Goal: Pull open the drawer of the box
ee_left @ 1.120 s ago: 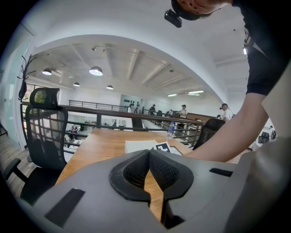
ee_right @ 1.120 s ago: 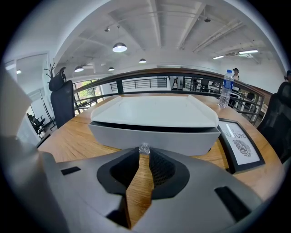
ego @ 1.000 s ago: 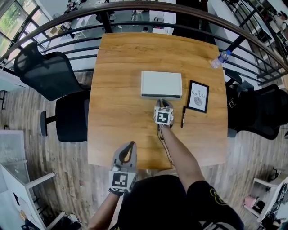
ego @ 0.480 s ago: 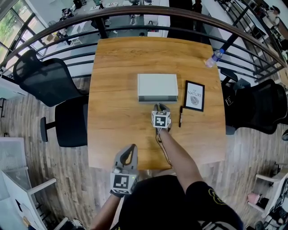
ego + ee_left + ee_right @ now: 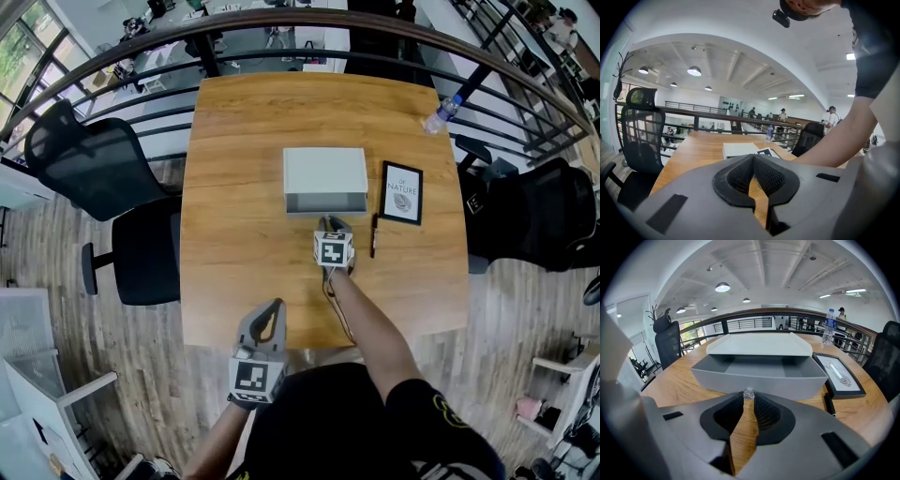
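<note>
Grey drawer [image 5: 759,376] stands part-way out of the white box [image 5: 759,345] in the middle of the wooden table [image 5: 234,244]. Its inside looks bare, though the front wall hides some floor. My right gripper [image 5: 749,398] pinches its small clear knob [image 5: 748,393]. My left gripper [image 5: 753,158] hangs closed on nothing at the table's near edge.

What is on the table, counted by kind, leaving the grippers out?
Box with drawer: 1
Framed picture: 1
Pen: 1
Water bottle, far corner: 1
Total: 4
</note>
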Motion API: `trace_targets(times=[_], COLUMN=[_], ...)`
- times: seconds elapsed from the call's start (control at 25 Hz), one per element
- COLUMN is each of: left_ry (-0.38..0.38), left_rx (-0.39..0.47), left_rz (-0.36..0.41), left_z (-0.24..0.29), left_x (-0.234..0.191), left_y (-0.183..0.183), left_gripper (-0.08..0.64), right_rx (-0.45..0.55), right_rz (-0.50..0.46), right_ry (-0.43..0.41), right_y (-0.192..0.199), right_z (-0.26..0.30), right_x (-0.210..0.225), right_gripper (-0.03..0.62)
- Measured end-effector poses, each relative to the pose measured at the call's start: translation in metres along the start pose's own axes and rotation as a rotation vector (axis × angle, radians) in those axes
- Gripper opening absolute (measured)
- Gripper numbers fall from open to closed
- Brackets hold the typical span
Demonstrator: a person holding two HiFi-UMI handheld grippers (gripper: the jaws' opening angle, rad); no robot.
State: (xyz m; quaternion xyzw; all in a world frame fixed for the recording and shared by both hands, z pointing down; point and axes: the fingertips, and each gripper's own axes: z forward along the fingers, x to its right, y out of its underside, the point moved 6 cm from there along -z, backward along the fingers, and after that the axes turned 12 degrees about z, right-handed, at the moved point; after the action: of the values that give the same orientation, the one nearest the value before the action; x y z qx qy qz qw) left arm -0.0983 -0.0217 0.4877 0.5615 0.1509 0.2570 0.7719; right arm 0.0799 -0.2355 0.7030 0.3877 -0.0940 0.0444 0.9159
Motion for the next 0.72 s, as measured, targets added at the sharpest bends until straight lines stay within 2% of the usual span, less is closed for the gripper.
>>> trace_targets(times=[0.12,0.28,0.44,0.72], left_ry=[0.011,0.002,0.020,0.026], left_rx=[-0.005,0.009,0.006,0.008], left_rz=[0.015,-0.017,0.015,0.017], left_z=[-0.002,-0.002,-0.004,-0.004], left_x=[0.002,0.003,0.003,0.003], left_y=[0.002,-0.001,0.001,0.001], left_gripper=[0.018,0.017,0.017,0.017], right_rx=[-0.003,-0.007,-0.011,-0.016], right_rz=[0.000,0.002,0.008,0.005], right_ry=[0.000,-0.001,-0.002,-0.002], right_y=[0.005,0.009,0.013,0.016], right_z=[-0.004,-0.007,-0.010,-0.013], right_x=[0.001,0.001,-0.002,-0.003], right_gripper=[0.064,0.064,0.064,0.064])
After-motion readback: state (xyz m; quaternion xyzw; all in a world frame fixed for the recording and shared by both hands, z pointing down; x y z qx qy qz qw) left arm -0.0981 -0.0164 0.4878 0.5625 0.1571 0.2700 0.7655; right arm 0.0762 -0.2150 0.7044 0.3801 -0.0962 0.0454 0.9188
